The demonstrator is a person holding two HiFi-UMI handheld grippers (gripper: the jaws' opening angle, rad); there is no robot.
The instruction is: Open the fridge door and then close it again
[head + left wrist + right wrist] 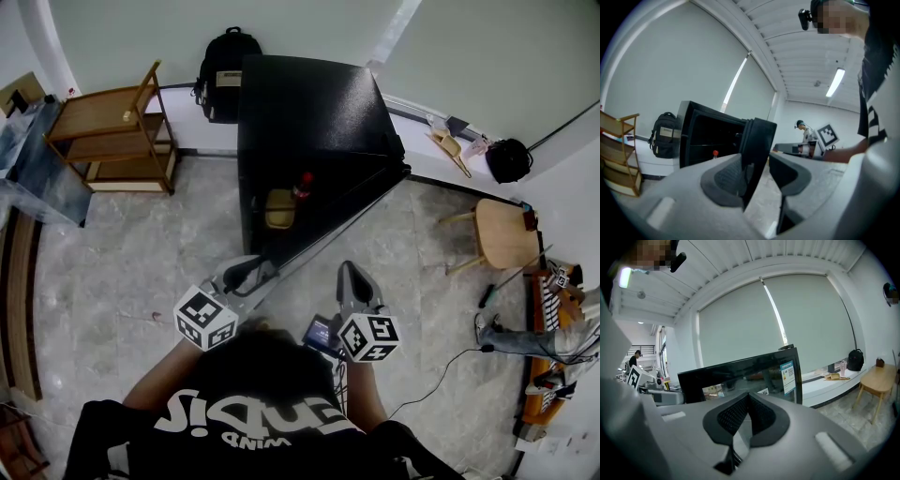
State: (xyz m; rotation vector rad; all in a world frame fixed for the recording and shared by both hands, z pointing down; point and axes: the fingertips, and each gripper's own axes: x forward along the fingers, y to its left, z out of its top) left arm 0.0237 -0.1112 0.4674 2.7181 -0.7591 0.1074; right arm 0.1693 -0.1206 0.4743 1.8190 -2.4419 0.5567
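Left gripper view shows the left gripper (759, 176) with its jaws spread around the free edge of the fridge door (757, 140). One pad rests against the panel and floor shows past the other, so it likely hooks the door to steer it rather than clamp it. The door stands swung well out from the black fridge (309, 103), leaving a red-capped bottle (302, 185) exposed inside. The right gripper (749, 416), pressed together on nothing, waits facing the glossy door front, seemingly spare.

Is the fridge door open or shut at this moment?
Open. The fridge door stands swung out at an angle from the fridge, and a red-capped bottle shows inside the opening.
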